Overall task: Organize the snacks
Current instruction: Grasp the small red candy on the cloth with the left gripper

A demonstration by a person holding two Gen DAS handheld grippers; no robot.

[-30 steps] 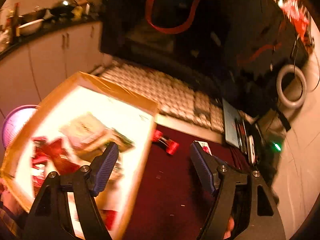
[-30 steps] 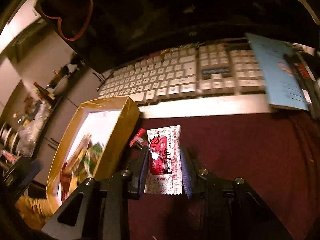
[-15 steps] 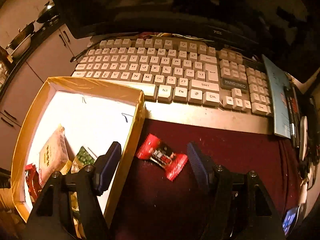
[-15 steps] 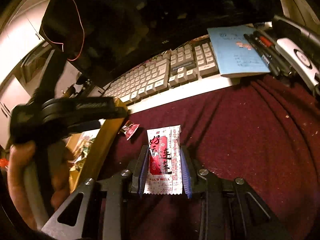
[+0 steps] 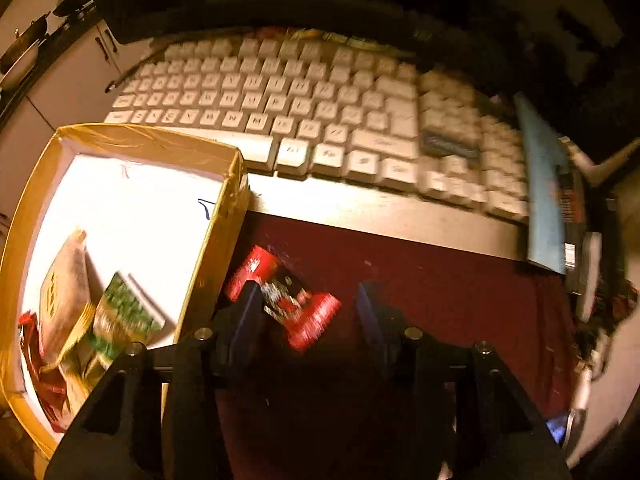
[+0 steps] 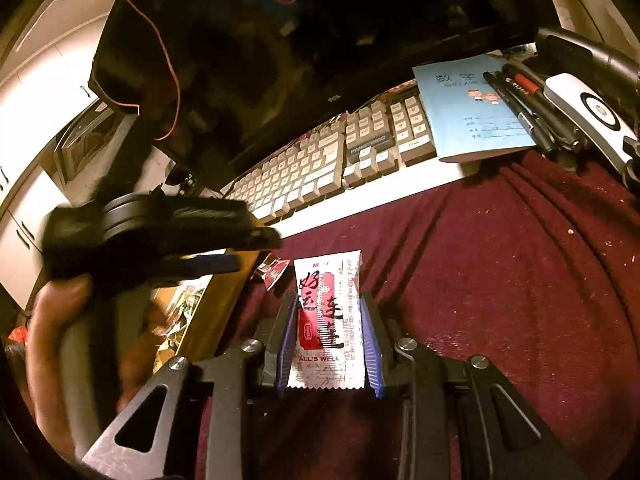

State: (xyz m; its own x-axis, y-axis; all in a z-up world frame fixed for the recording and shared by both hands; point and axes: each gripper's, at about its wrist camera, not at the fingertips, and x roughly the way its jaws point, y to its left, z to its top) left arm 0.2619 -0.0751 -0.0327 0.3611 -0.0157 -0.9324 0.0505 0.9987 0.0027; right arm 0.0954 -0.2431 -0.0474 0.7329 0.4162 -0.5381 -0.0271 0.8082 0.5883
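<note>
Beside box wall (image 5: 212, 256), red packet (image 5: 288, 300)

A dark maroon cloth (image 6: 500, 280) covers the counter. On it, at 12 o'clock from the left gripper (image 5: 308, 304), lies a red candy wrapper (image 5: 296, 300) with a black and white panel. The right gripper (image 6: 330, 336), black with blue ribbed pads, grips a white packet (image 6: 328, 320) bearing a red stripe and black script. At 9 o'clock the box (image 5: 216, 248) has yellow-brown walls and a white floor, holding a green packet (image 5: 124, 316) and a tan one (image 5: 64, 292). The keyboard (image 5: 312, 120) is cream; the notebook (image 6: 468, 108) is pale blue.
</note>
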